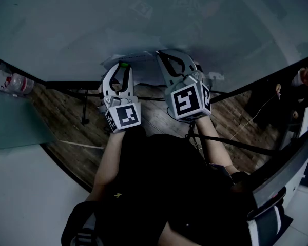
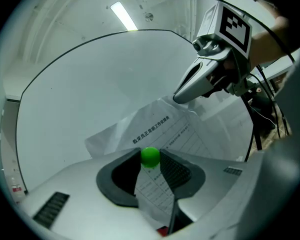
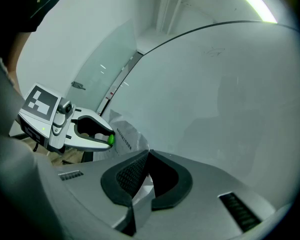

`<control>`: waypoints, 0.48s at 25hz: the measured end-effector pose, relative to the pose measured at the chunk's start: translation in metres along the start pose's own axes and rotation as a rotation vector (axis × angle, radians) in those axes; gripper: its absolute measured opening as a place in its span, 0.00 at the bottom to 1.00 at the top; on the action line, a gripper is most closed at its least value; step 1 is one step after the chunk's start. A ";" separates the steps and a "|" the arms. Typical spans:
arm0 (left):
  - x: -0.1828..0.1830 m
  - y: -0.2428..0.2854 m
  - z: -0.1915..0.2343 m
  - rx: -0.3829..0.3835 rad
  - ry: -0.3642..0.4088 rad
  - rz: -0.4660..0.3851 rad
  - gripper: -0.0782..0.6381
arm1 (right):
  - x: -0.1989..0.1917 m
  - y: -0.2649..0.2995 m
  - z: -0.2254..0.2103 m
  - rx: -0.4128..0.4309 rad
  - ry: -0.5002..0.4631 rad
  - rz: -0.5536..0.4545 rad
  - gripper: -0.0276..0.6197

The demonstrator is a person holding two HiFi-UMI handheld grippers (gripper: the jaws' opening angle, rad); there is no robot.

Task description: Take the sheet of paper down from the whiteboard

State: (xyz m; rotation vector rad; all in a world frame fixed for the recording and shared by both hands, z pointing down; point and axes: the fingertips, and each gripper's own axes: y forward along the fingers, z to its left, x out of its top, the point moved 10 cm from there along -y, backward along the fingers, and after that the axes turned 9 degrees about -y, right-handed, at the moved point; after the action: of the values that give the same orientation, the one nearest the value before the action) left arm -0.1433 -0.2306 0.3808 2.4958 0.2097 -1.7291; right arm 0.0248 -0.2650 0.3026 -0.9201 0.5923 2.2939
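While the left gripper [image 2: 150, 154] pinches the green magnet [image 2: 150, 157] on the sheet of paper [image 2: 157, 124], the right gripper [image 3: 148, 153], frame right, clamps the sheet's corner by the whiteboard [image 2: 90, 84].

**Sheet** [image 2: 162, 134]: one printed heading [image 2: 151, 130] in Chinese characters near the top edge, reading 数采员正常班工作安排表 (legible only in the left gripper view, where it runs slantwise). Below it is a ruled table [image 2: 187, 141]; its entries are too small to read.

**Left cube** [image 1: 124, 116]: a black-and-white square marker on the face turned to the head camera.

**Right cube** [image 1: 186, 100]: a square marker on the facing side and a second on the adjoining side (seen edge-on).

**Bottle** [image 1: 18, 83]: the label is too blurred to read.
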 end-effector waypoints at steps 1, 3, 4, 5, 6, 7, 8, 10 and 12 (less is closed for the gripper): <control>0.000 0.000 0.000 0.001 0.002 0.000 0.30 | -0.001 0.000 0.000 0.002 0.006 -0.004 0.06; 0.000 -0.002 0.002 0.004 0.006 0.002 0.30 | -0.001 0.001 0.001 0.006 0.023 -0.016 0.06; 0.000 -0.004 0.003 0.005 0.009 0.003 0.30 | -0.001 0.000 0.002 0.008 0.030 -0.022 0.06; 0.001 -0.007 0.003 0.007 0.013 0.003 0.30 | 0.000 -0.001 0.003 0.011 0.035 -0.027 0.06; 0.003 -0.009 0.002 0.009 0.018 0.004 0.30 | 0.000 -0.003 0.004 0.014 0.039 -0.032 0.06; 0.004 -0.012 0.001 0.011 0.022 0.006 0.30 | 0.001 -0.005 0.005 0.017 0.043 -0.038 0.06; 0.005 -0.014 0.000 0.013 0.025 0.007 0.30 | 0.001 -0.007 0.006 0.020 0.046 -0.042 0.06; 0.007 -0.018 -0.002 0.016 0.030 0.011 0.30 | 0.000 -0.011 0.007 0.026 0.048 -0.048 0.06; 0.009 -0.021 -0.004 0.021 0.037 0.012 0.30 | 0.000 -0.014 0.007 0.029 0.054 -0.057 0.06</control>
State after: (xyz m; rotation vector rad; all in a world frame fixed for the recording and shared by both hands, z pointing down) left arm -0.1403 -0.2089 0.3734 2.5399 0.1794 -1.6908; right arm 0.0309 -0.2503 0.3048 -0.9749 0.6128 2.2102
